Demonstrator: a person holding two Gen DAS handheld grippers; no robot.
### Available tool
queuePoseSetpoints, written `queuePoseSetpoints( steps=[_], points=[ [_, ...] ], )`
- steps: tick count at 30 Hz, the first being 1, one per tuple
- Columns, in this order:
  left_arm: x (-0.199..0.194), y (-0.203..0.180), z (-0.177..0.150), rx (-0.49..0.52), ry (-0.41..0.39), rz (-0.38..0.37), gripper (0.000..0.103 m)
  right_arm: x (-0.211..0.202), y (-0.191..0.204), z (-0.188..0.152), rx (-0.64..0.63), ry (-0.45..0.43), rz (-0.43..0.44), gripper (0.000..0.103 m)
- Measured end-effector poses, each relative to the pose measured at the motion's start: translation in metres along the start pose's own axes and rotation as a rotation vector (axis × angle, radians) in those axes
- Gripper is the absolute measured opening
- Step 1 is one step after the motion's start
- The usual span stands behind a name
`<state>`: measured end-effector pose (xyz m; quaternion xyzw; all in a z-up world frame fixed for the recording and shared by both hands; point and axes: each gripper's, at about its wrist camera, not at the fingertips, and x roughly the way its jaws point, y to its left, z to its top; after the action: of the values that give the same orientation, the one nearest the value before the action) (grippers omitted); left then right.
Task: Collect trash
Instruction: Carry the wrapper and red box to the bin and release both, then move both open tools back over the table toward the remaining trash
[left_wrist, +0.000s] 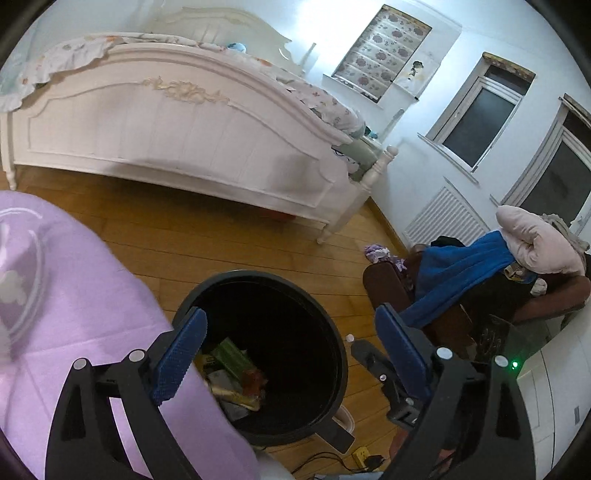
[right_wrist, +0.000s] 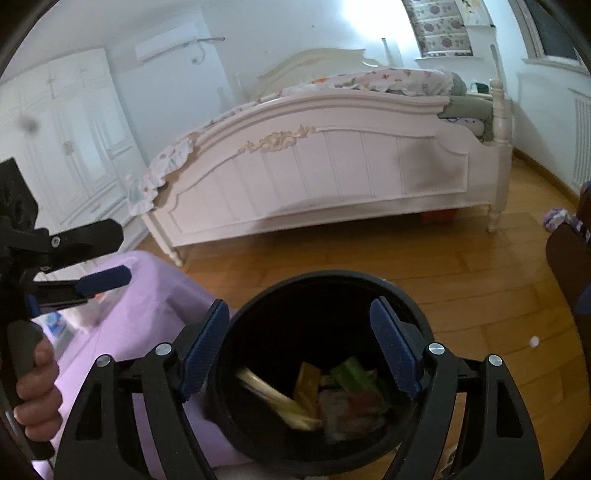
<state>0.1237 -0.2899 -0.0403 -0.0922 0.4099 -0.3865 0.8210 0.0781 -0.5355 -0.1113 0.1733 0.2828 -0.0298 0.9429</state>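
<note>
Your left gripper (left_wrist: 291, 328) and right gripper (right_wrist: 299, 332) both gape wide, empty, above the black bin (right_wrist: 421, 314), trash (right_wrist: 332, 398) at 6 o'clock.

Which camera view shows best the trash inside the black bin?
The right wrist view: it looks straight down into the black bin, so the trash lies open between the open right gripper fingers. The left wrist view shows only part, beside the purple cloth.

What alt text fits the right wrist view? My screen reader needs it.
An open, empty hand-held gripper hangs over a black bin holding wrappers. A lilac cloth lies left, a white bed behind on a wood floor.
</note>
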Motion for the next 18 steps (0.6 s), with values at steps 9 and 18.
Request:
queuePoseSetpoints(
  steps=[9,18],
  points=[
    [-0.079,0.029,-0.017,-0.056,-0.106,0.101,0.092,-0.012,0.060,-0.003,-0.038,0.021,0.117,0.078],
    [-0.191,0.142,-0.043,-0.213,-0.208,0.414,0.092,0.003,0.163,-0.002,-0.167,0.102,0.259,0.078]
  ],
)
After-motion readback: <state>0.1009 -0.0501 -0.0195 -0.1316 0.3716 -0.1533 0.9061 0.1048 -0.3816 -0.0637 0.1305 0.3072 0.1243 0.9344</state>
